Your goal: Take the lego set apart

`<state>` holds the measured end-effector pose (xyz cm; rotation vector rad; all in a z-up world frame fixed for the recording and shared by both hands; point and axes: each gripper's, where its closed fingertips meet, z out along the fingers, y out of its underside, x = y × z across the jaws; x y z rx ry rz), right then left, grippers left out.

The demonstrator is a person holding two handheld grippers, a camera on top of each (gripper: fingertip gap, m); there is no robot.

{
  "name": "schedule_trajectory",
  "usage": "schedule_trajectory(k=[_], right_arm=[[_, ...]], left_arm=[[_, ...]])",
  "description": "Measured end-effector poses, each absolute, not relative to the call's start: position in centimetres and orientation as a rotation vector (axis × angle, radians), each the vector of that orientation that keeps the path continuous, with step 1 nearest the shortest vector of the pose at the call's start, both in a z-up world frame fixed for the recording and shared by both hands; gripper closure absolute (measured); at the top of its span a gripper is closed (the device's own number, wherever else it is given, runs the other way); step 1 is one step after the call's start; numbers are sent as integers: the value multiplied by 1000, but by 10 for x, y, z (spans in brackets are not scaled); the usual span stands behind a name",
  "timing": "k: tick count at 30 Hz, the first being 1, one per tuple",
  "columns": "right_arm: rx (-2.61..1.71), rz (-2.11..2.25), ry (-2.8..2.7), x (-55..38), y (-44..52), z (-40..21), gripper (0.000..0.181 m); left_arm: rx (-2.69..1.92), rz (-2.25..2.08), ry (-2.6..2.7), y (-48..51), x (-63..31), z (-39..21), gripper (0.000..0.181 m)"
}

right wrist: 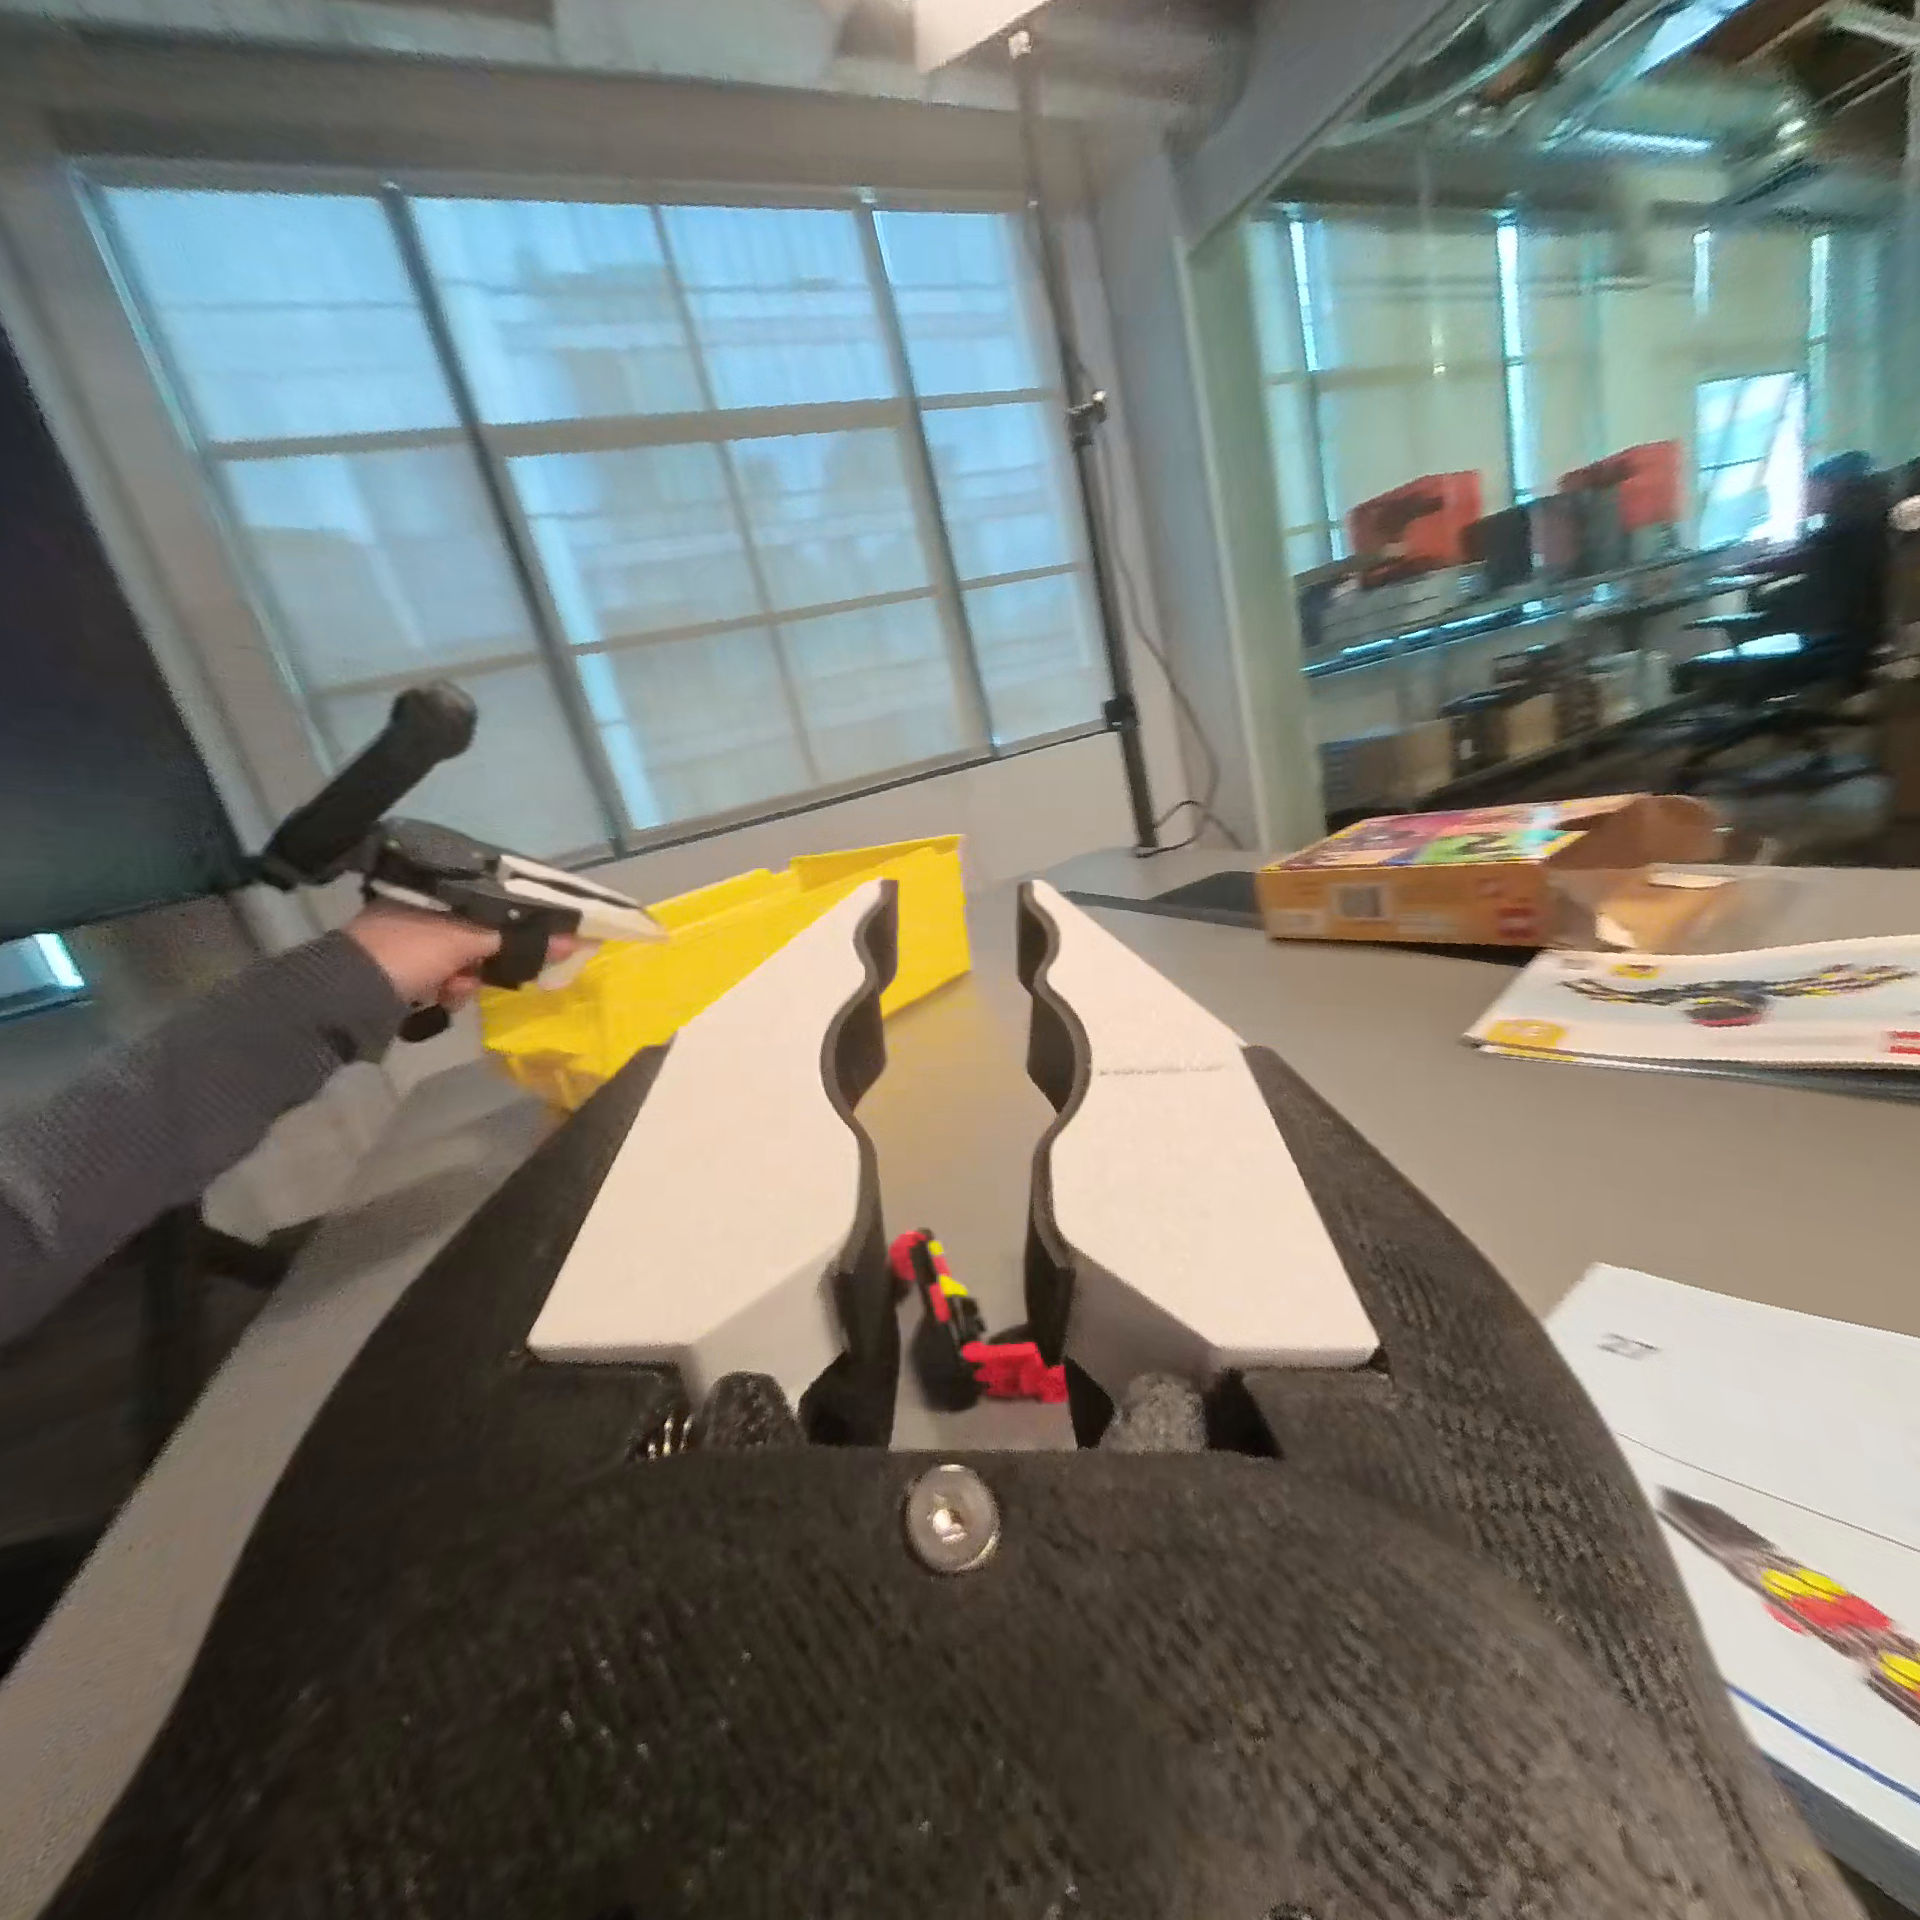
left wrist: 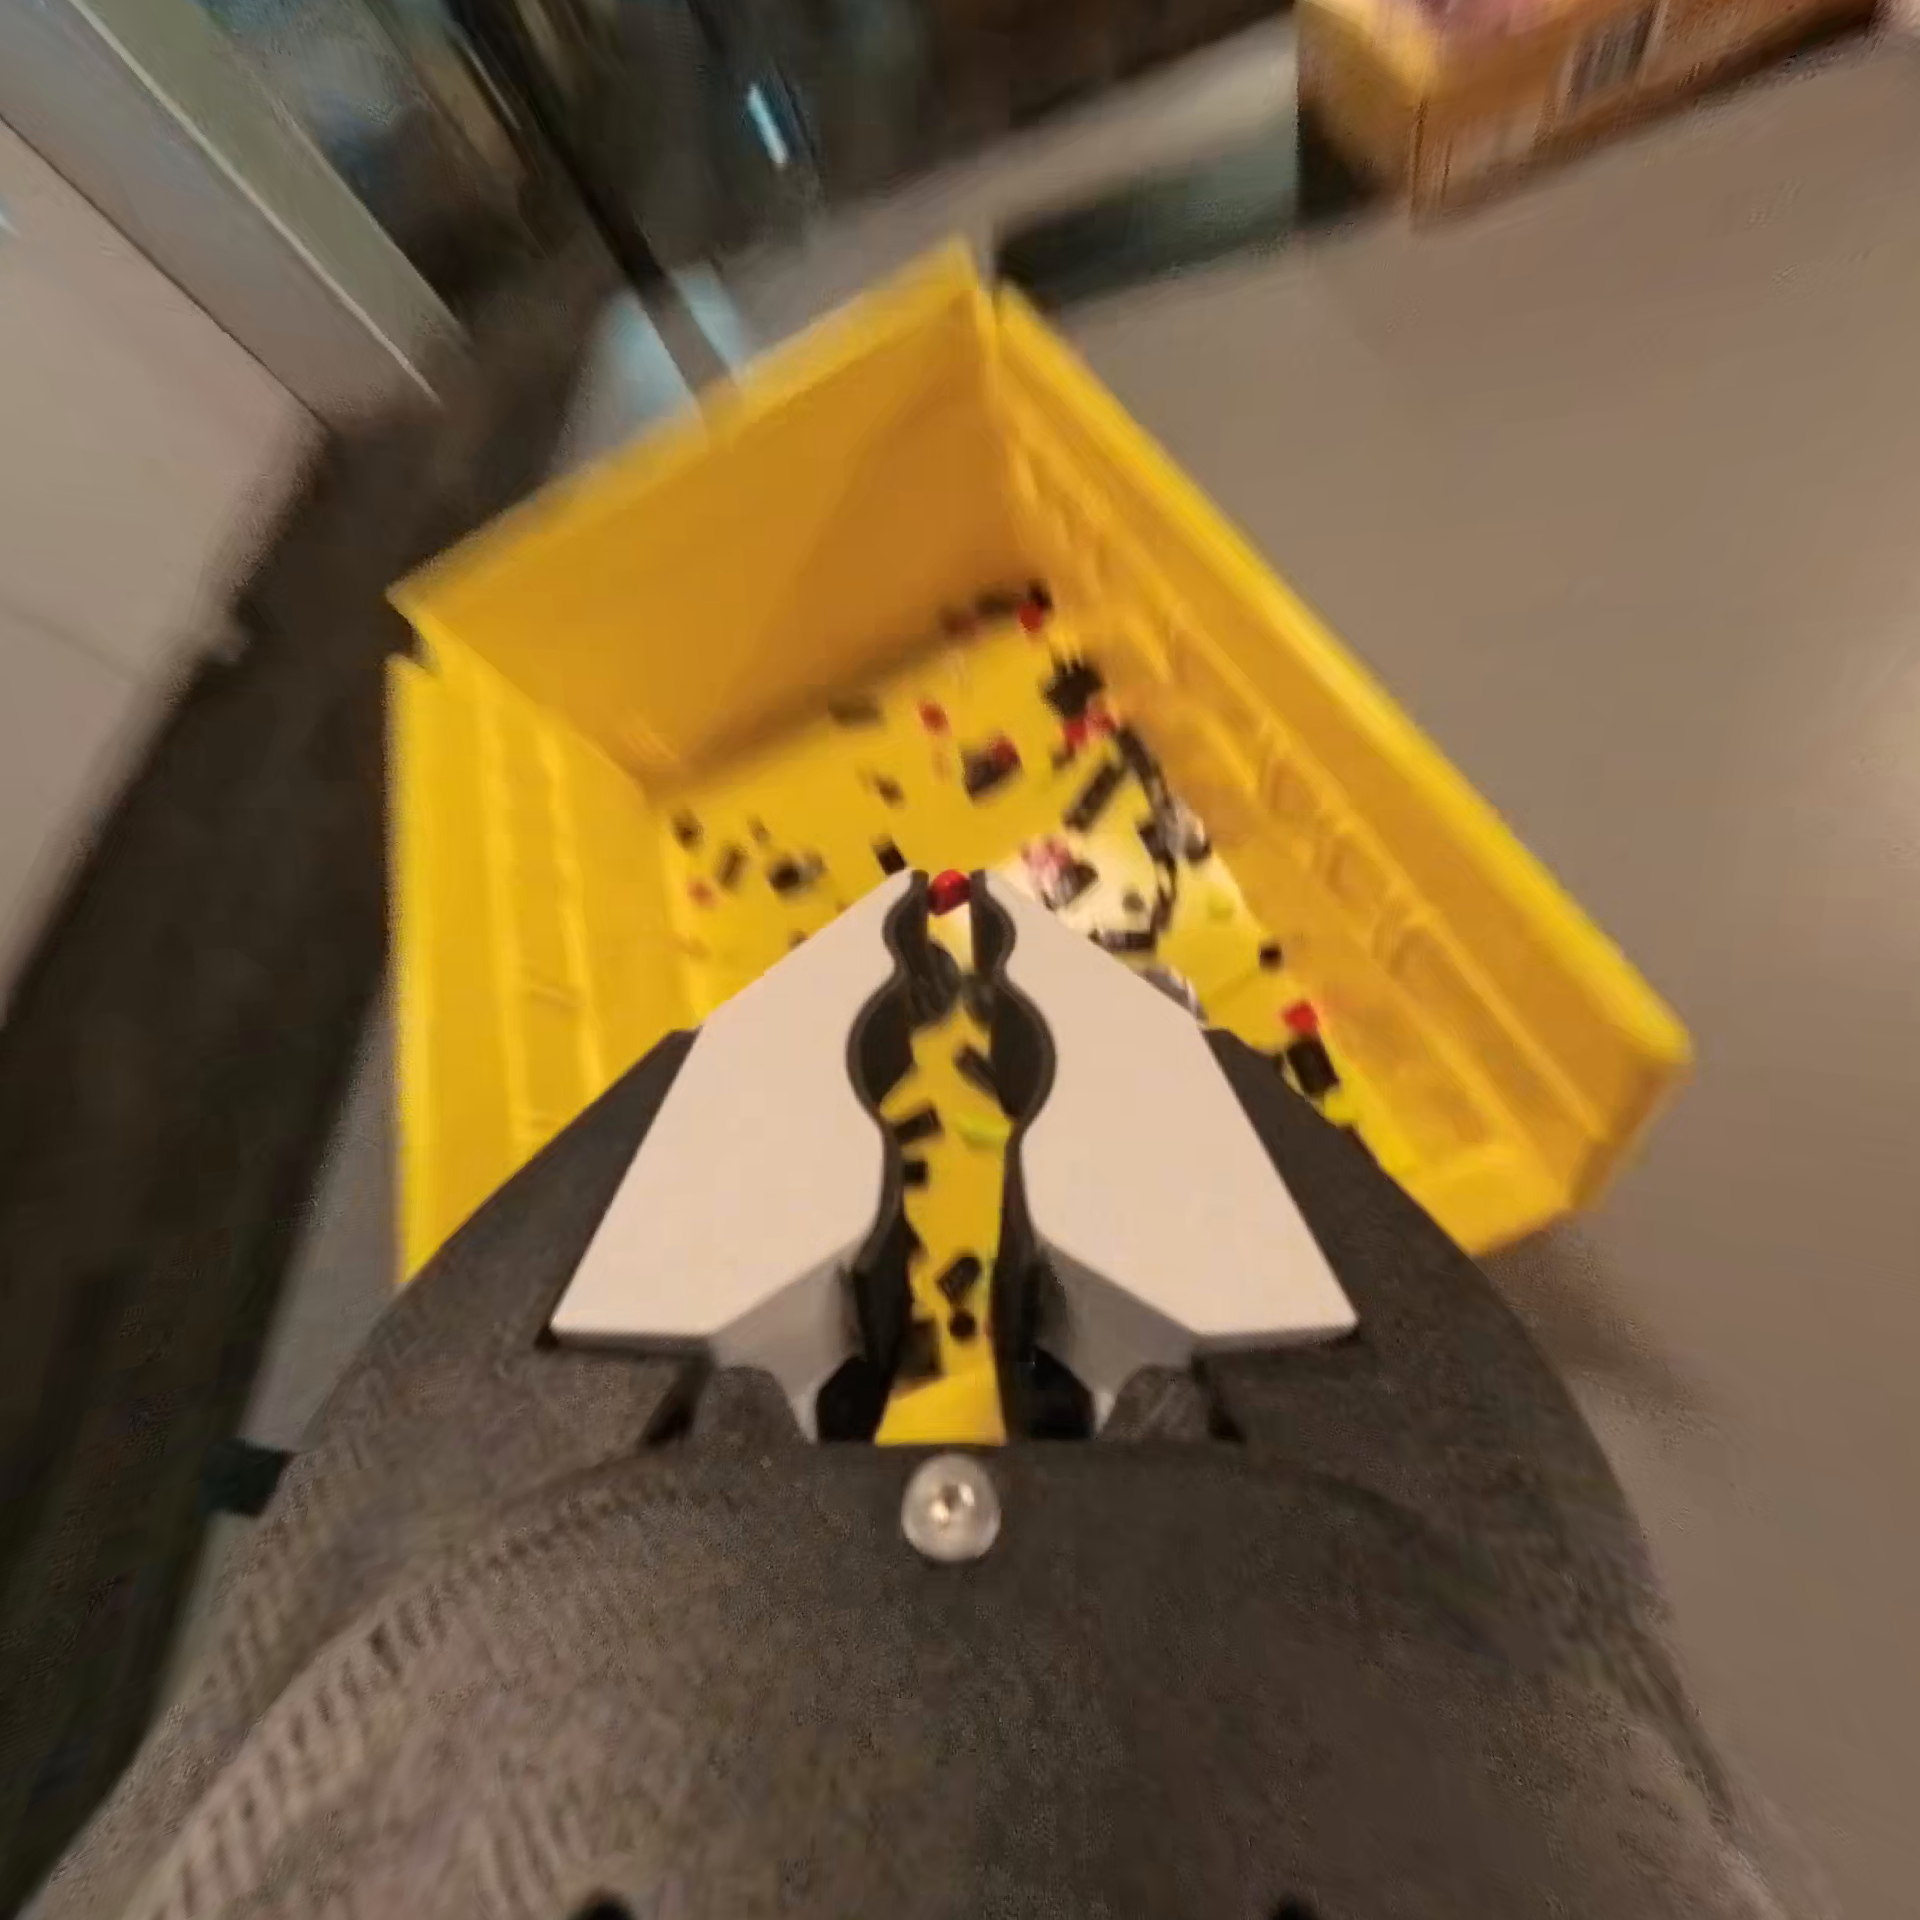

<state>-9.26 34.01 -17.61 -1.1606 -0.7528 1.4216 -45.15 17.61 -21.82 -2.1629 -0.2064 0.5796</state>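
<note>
Your left tool (left wrist: 948,891) hangs over the yellow bin (left wrist: 727,582), its two fingers drawn close together with a small red piece (left wrist: 945,894) pinched right at the tips. The view is blurred, so the exact shape of that piece cannot be told. Below it, the bin's floor is scattered with loose bricks (left wrist: 1081,748), mostly black with some red among them. The bin itself sits on the grey table (left wrist: 1507,582), near its left edge. From the right wrist view, your left hand (right wrist: 436,961) grips the left tool out at the left side, tips pointing over the bin's rim. Your right tool (right wrist: 956,904) is held apart from the bin, its fingers spread wide and holding nothing. Down between them, close to the tool's base, a small remaining lego assembly (right wrist: 961,1325) in black, red and yellow lies on the table. Further right on the table, an opened cardboard lego box (right wrist: 1455,878) lies on its side, then an instruction booklet (right wrist: 1704,1003) lies flat in front of it, and another printed sheet (right wrist: 1808,1538) lies nearest you at the right edge.
</note>
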Motion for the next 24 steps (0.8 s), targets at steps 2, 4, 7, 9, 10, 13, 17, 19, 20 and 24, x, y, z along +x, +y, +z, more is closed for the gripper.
schedule_trajectory(k=[2,4,7,9,10,13,17,19,20,24], right_arm=[[-1182,1372,-752,-92,346,-181,162],[-1202,1353,-762,-94,348,-185,162],[-1223,1365,-774,-97,348,-190,162],[-1234,1369,-788,-99,347,-192,163],[-1235,1369,-793,-100,346,-193,163],[-1234,1377,-805,-102,344,-194,164],[-1240,1381,-818,-104,342,-195,164],[-1237,1369,-817,-103,343,-195,164],[-1234,1356,-815,-103,344,-194,164],[-1229,1219,-769,-92,361,-193,164]], left_arm=[[-2335,367,-290,175,-460,-248,175],[-2413,217,-349,177,-464,-262,166],[-2500,130,-408,177,-471,-270,153],[-2529,93,-440,177,-472,-273,145],[-2540,73,-451,177,-472,-274,144],[-2562,28,-454,178,-473,-276,145],[-2520,-115,-430,188,-463,-266,148],[-2410,-184,-379,200,-448,-244,151],[-2331,-194,-346,207,-437,-228,151],[-2024,-429,-37,215,-311,-166,145]])
